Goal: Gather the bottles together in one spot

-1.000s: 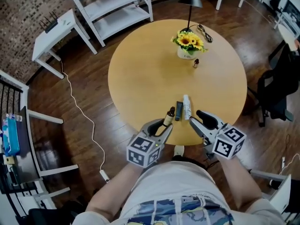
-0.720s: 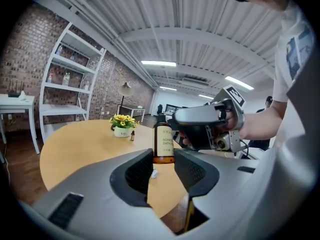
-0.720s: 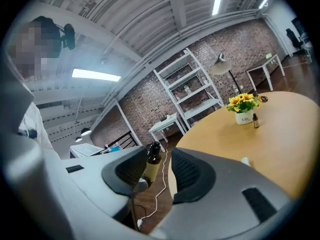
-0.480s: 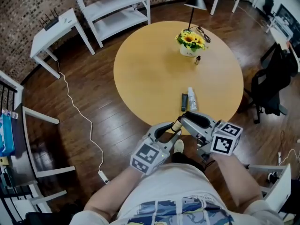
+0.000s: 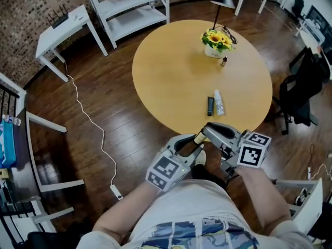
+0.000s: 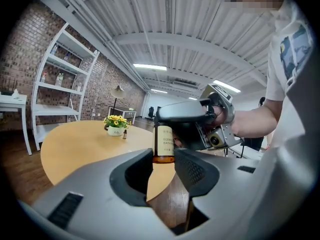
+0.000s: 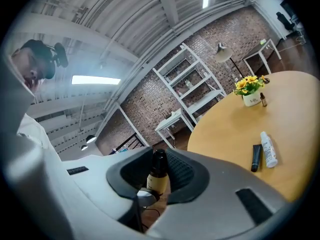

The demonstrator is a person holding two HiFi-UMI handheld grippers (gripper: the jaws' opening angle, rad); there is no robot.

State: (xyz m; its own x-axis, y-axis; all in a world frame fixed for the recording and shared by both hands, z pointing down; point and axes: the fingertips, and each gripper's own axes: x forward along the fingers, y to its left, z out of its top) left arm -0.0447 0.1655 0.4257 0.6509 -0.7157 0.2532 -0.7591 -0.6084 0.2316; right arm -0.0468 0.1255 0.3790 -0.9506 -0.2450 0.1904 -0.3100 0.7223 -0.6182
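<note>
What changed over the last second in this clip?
Both tools drew back toward the person. The left tool kept its grip on the amber bottle, carrying it off the table; the right tool swung over and has just been closing its jaws on the bottle's top. The white bottle, black tube, flower pot and small dark bottle stayed put.

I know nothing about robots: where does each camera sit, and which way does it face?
Head view: on the person's head, looking steeply down at the table; forearms, shirt, left gripper and right gripper show.
Left gripper view: on the left gripper, looking along its jaws, shut on an amber bottle, toward the right gripper and forearm.
Right gripper view: on the right gripper, facing the shelves; its jaws have just been closing on the bottle's cap; the person shows at left.
Shared: both gripper views show the bottle and flowers.
</note>
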